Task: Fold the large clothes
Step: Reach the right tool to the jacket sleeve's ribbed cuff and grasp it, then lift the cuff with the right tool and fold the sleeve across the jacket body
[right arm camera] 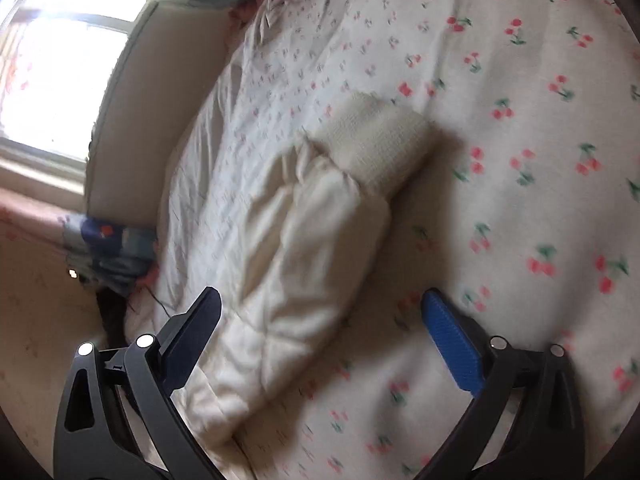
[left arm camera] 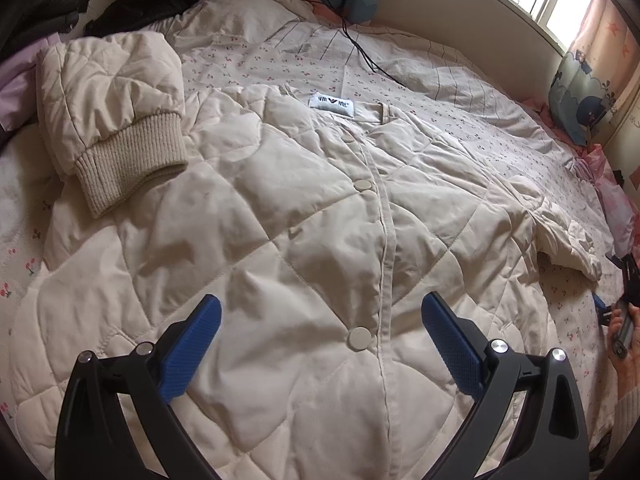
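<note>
A cream quilted jacket (left arm camera: 280, 216) lies front up on the bed, snapped down the middle, its white neck label (left arm camera: 332, 104) at the far end. One sleeve is folded in over the chest, and its ribbed cuff (left arm camera: 132, 164) rests at the upper left. My left gripper (left arm camera: 320, 332) hovers open over the jacket's lower front, nothing between its blue pads. In the right wrist view the other sleeve (right arm camera: 304, 248) stretches out over the cherry-print sheet, ending in its ribbed cuff (right arm camera: 376, 140). My right gripper (right arm camera: 320, 324) is open above that sleeve's upper part, touching nothing.
The bed sheet (right arm camera: 520, 120) has a cherry print. Dark clothes (left arm camera: 132, 4) and a lilac garment (left arm camera: 12, 92) are heaped at the far left. A black cable (left arm camera: 360, 48) trails across the bed. Patterned pillows (left arm camera: 580, 88) sit by the padded headboard (right arm camera: 132, 120). A hand (left arm camera: 628, 336) holds the other gripper at right.
</note>
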